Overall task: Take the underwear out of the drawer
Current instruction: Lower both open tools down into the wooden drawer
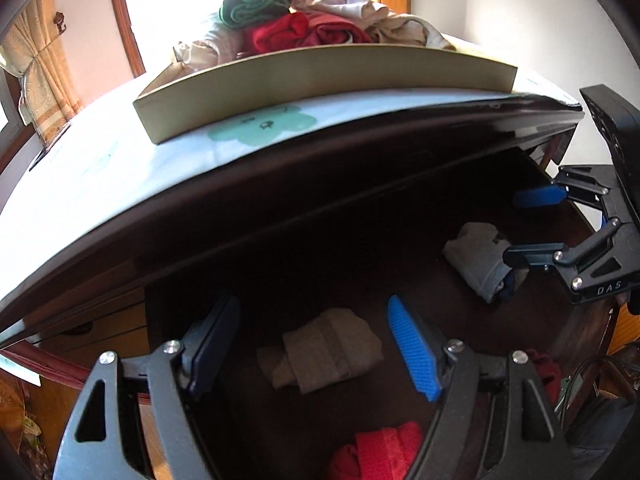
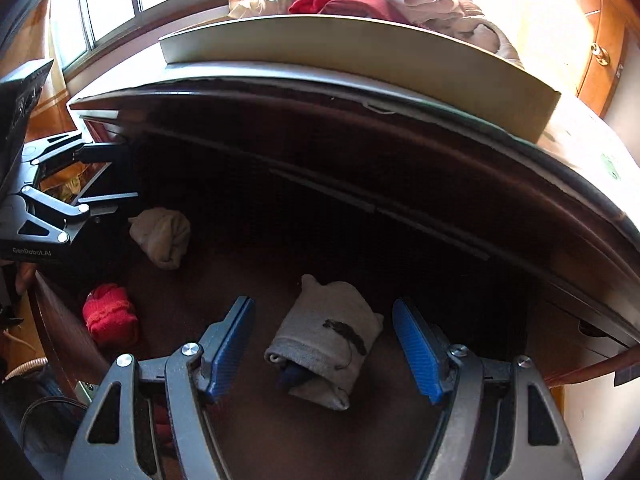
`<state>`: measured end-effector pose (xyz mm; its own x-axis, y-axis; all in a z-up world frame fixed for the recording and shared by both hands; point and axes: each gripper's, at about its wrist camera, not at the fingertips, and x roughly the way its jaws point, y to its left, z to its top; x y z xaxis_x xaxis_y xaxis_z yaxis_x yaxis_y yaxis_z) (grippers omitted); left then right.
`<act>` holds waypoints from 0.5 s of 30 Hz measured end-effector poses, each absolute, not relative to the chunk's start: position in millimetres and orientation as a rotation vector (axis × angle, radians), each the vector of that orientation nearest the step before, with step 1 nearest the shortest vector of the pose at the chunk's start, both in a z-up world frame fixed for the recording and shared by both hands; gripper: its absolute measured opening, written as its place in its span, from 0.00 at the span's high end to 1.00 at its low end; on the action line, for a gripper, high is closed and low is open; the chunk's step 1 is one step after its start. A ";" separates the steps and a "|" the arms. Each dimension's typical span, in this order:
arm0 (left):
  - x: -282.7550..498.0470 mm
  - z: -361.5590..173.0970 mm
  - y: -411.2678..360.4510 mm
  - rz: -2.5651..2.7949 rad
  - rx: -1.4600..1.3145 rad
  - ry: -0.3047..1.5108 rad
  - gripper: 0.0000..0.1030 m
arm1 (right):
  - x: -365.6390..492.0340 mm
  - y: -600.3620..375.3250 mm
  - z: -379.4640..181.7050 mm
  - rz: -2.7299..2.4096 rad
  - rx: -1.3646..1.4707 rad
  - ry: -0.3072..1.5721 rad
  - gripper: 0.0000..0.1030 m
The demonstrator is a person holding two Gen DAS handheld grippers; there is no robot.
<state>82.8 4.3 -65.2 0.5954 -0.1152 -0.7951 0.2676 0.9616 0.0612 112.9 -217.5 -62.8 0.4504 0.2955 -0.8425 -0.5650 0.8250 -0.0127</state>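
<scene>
My left gripper (image 1: 316, 344) hangs over the open drawer (image 1: 320, 248) with its jaws spread wide, grasping nothing; a folded beige-grey underwear bundle (image 1: 324, 350) lies on the dark drawer floor between the two fingers, seen from above, and I cannot tell whether the pads touch it. My right gripper (image 2: 324, 344) is spread wide too and holds nothing, with a rolled grey underwear piece (image 2: 326, 340) lying between its fingers, a dark blue fold showing at its near end. In the left wrist view that same grey piece sits at the right side of the drawer, just beside the right gripper's lower finger. A red bundle (image 1: 380, 454) lies near the drawer's front edge, close to my left gripper. On the tabletop above the drawer stands a shallow cardboard tray (image 1: 320, 76) piled with clothes (image 1: 304, 20) in green, red and beige. A curtain (image 1: 36, 68) hangs at the window on the left.
</scene>
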 end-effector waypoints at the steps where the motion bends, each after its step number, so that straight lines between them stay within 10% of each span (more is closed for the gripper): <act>1: 83.1 -66.5 3.5 -0.227 0.189 0.915 0.25 | 113.4 -215.9 -65.2 0.546 -0.319 0.983 0.29; 15: 99.5 -97.8 -17.2 -0.354 0.379 1.073 0.25 | 124.9 -188.2 -89.8 0.609 -0.443 1.121 0.29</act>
